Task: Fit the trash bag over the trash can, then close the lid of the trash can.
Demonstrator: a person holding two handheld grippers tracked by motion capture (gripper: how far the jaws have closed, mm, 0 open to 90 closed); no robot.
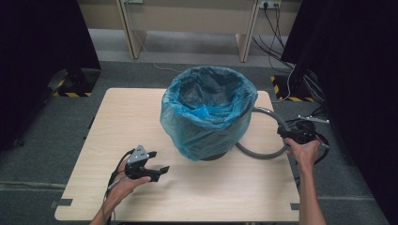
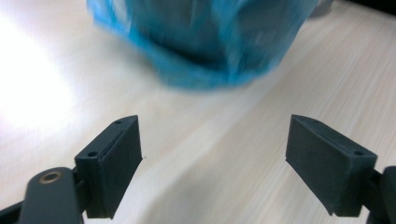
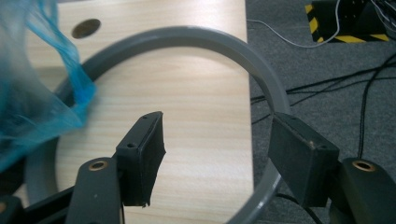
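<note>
Pale wood table [image 1: 141, 108] on grey carpet [image 1: 42, 154]; left hand-held gripper [image 1: 158, 161] spread empty, right hand-held gripper [image 3: 217, 154] spread beside grey ring [image 3: 261, 70].

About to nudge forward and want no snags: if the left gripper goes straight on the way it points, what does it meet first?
Probably the blue bag draped over the bin; the left gripper is open, nothing between its jaws, only bare table before it.

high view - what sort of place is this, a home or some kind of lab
Most likely a lab or recording studio, not a home. Black curtains hang on both sides, yellow-and-black hazard tape marks stand bases on the grey carpet, and loose cables run to a wall socket behind the wooden table.
</note>
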